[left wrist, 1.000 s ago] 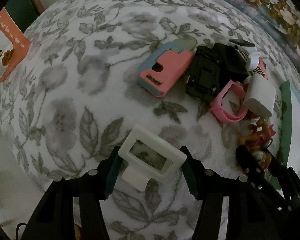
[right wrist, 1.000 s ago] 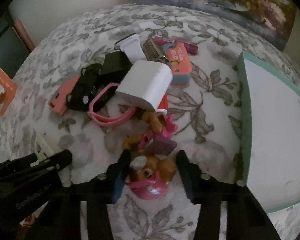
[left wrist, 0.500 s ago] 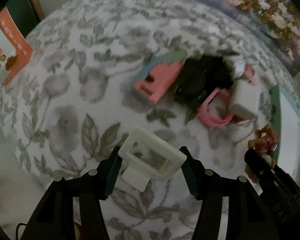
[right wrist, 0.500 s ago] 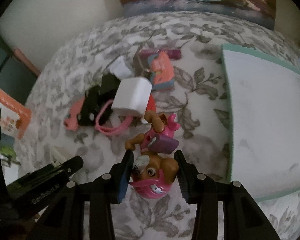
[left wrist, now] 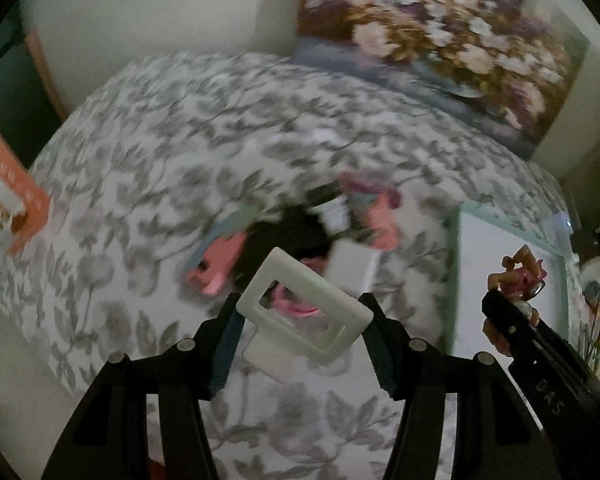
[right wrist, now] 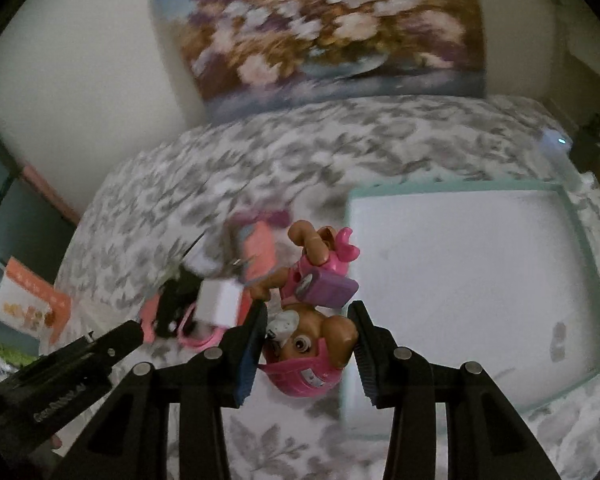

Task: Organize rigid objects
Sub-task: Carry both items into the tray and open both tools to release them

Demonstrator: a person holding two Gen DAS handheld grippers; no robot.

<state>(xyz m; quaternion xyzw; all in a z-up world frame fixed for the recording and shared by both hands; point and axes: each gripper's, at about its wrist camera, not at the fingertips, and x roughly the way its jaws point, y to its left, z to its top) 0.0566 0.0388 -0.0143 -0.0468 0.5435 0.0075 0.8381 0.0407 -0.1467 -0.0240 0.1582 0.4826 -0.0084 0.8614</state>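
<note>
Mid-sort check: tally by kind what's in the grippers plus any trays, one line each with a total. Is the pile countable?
white frame, in the left gripper: 1
toy dog, in the right gripper: 1
tray, teal-rimmed: 1
Total: 3
The pile is too blurred to count.

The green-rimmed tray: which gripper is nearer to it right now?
Right. The right gripper, holding the toy dog, hangs by the tray's near-left edge; the left gripper is further left, beyond it.
</note>
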